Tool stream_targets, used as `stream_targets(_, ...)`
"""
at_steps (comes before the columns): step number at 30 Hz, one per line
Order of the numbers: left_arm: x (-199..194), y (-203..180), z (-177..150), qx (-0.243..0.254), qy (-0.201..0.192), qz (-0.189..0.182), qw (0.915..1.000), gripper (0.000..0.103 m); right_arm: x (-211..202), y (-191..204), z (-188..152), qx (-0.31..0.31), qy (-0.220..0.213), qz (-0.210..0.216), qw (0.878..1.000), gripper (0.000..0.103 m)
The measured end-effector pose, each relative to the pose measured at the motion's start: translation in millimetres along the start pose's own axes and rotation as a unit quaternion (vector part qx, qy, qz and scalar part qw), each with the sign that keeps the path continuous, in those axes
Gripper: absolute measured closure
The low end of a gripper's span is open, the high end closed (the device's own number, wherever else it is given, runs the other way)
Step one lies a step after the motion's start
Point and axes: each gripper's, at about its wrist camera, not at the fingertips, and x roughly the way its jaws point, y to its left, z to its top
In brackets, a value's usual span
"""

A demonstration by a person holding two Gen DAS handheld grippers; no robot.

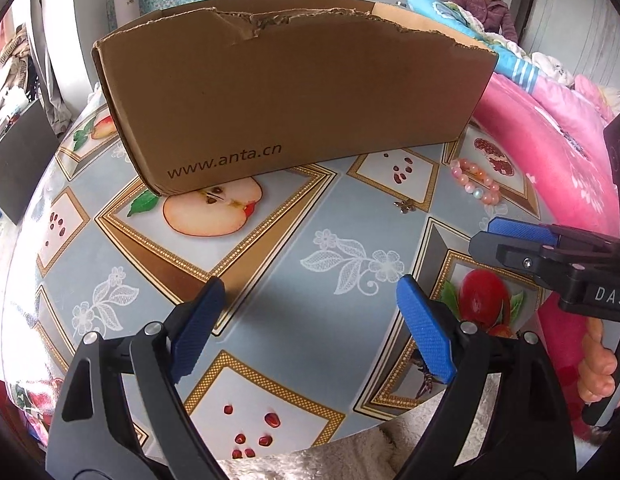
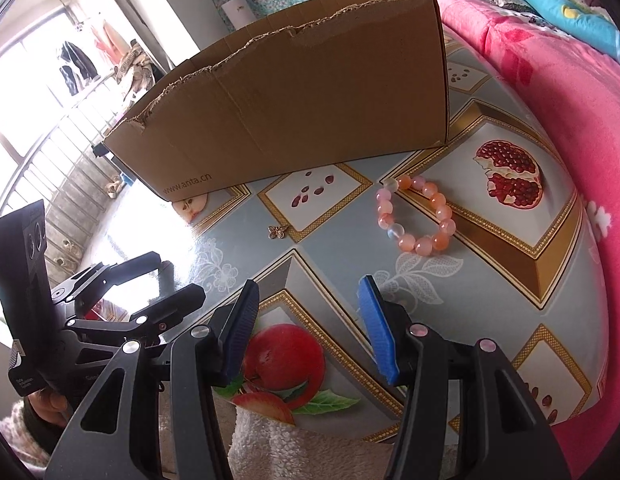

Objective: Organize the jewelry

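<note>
Both grippers above the fruit-print table, jaws apart, nothing held.

Left wrist view: left gripper [image 1: 310,312] has its blue pads spread wide over bare tablecloth [image 1: 293,264], with nothing between them. Torn cardboard box [image 1: 293,104] stands at the far side of the table. Small butterfly charm [image 1: 404,206] lies in front of the box, toward its right end; pink bead bracelet [image 1: 472,184] lies further right, near the table edge and the pink blanket [image 1: 550,152]. Right gripper [image 1: 518,236] enters from the right edge; a hand [image 1: 598,364] grips its handle.

Right wrist view: right gripper [image 2: 310,312] is partly open, with only printed cloth between the pads. Bracelet [image 2: 418,216] lies flat, just beyond the right pad and apart from it. Charm [image 2: 278,232] is left of the bracelet, near the box [image 2: 301,108]. Left gripper [image 2: 125,292] at lower left, dark against glare.
</note>
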Motion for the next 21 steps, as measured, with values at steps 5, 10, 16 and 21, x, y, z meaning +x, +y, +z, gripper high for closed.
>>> stream_targets(5, 5, -8, 0, 0.026, 0.002, 0.019, 0.9995, 0.017, 3, 0, 1, 0.0, -0.002, 0.005, 1.0, 0.052)
stream_targets(10, 10, -14, 1, 0.032, 0.002, 0.031, 0.999, 0.012, 2, -1, 1, 0.001, -0.005, 0.006, 1.0, 0.052)
stream_targets(16, 11, -13, 2, 0.026, 0.009, 0.035, 0.999, 0.008, -1, -5, 5, 0.013, -0.004, 0.017, 1.0, 0.052)
stream_targets(21, 11, -13, -1, 0.026, 0.001, 0.036, 0.999, 0.008, -7, -4, 9, 0.011, -0.013, 0.021, 1.0, 0.052)
